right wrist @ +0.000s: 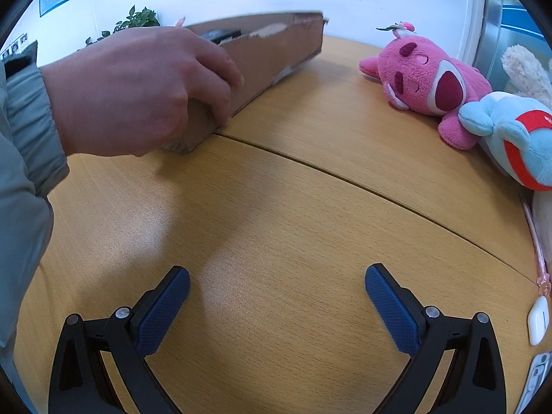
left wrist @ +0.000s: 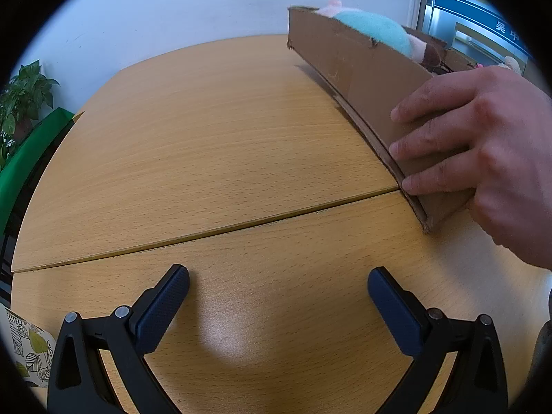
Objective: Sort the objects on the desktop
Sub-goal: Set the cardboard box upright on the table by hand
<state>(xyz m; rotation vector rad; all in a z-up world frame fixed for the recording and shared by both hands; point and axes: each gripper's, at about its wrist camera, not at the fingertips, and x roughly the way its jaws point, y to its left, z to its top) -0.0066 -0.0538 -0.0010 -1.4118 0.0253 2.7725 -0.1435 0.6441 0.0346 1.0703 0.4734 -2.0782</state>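
While both grippers hang over the wooden table (left wrist: 207,131), neither one holds anything. I count two grippers, one bare hand, one cardboard box and four soft toys.

From the left wrist camera, a green plant (left wrist: 24,96) stands at nine o'clock. The left gripper (left wrist: 277,286) sits at six o'clock with its two blue fingers spread wide and only bare table between them. The cardboard box (left wrist: 348,65) runs from one o'clock down to three o'clock. It is long, low and brown, with rough torn edges. A soft toy (left wrist: 376,29) in teal and pink lies inside it. The hand (left wrist: 483,145) at three o'clock rests its fingers flat on the box's side.

From the right wrist camera, the hand grips the near end of the box at ten o'clock. The right gripper (right wrist: 277,284) at six o'clock is also spread wide over bare table. A pink plush bear (right wrist: 424,79) lies at two o'clock. Touching it, a light blue plush (right wrist: 510,134) with a red band lies at three o'clock. A cream plush (right wrist: 524,69) peeks out behind them. One small white case (right wrist: 538,321) lies at four o'clock.
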